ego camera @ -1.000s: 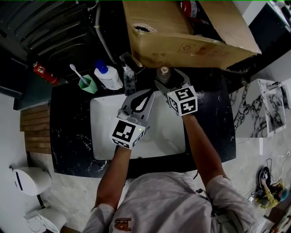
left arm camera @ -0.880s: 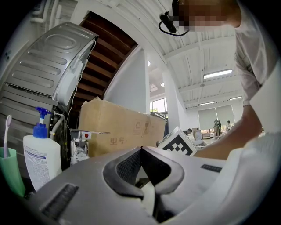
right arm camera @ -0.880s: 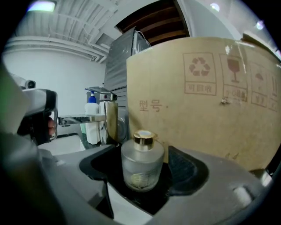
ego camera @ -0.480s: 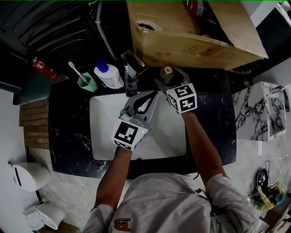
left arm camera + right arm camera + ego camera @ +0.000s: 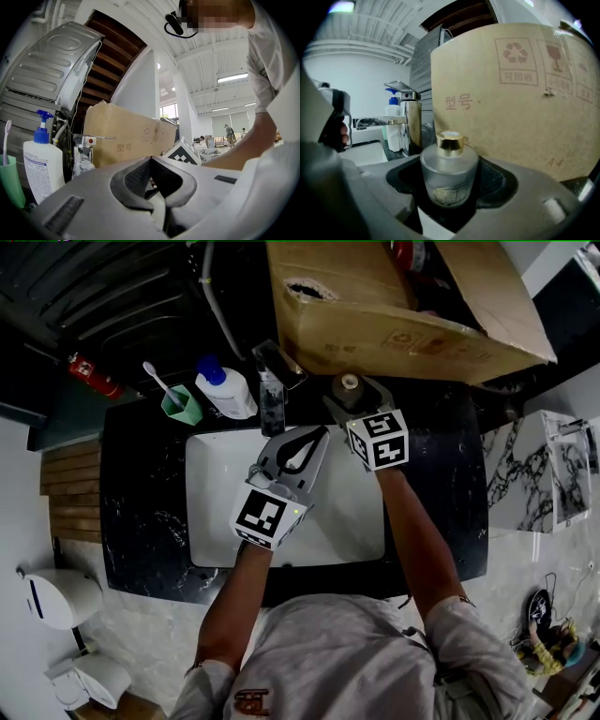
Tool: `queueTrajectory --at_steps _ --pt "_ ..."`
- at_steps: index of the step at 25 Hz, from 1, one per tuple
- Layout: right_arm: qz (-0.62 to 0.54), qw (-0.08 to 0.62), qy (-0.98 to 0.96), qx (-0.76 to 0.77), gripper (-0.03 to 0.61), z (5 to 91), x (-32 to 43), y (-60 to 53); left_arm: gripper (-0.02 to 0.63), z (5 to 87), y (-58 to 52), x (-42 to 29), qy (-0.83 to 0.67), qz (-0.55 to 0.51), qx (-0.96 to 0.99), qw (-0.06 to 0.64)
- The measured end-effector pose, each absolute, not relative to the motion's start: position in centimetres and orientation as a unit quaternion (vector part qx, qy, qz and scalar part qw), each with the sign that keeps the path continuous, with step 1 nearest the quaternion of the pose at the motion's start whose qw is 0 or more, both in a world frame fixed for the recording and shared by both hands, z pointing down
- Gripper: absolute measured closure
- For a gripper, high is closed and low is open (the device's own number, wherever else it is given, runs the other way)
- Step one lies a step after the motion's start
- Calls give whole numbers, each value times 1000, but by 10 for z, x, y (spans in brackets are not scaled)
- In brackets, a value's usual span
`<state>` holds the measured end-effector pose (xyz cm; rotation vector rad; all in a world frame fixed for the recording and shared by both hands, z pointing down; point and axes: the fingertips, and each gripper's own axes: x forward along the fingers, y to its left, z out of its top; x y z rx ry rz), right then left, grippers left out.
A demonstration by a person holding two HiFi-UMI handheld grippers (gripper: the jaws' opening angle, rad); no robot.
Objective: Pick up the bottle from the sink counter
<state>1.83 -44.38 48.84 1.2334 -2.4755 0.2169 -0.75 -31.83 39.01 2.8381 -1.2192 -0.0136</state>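
So the right gripper (image 5: 354, 395) was spread wide around the bottle (image 5: 449, 176), and its jaws had just been closing in on it. I couldn't see the pads actually biting the glass yet, so I'd call that not gripped. The bottle itself, frosted with a gold cap, stood upright on the dark surface (image 5: 150, 512) behind the sink basin (image 5: 216, 512), just in front of the cardboard box (image 5: 403, 315) and to the right of the faucet (image 5: 274, 381).

My take on doing the squeeze well: keep the pads low on the round body rather than up at the cap, and close evenly so it doesn't get nudged sideways. Frosted glass looks slippery, so I'd want a firm pinch before any lift.

Room-wise, the box overhung right behind the bottle, so going up and back toward the person looked like the safest way out. The faucet was near on the left, and the basin edge sat just in front.

The left gripper (image 5: 319, 434) was pressed together with nothing in it, hanging over the basin.
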Motion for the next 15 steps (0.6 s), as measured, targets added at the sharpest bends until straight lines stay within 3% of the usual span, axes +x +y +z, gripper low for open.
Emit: queueTrajectory --at_steps 15 --pt "56 148 -887 434 249 432 35 -416 614 376 -307 -6 -395 -6 919 14"
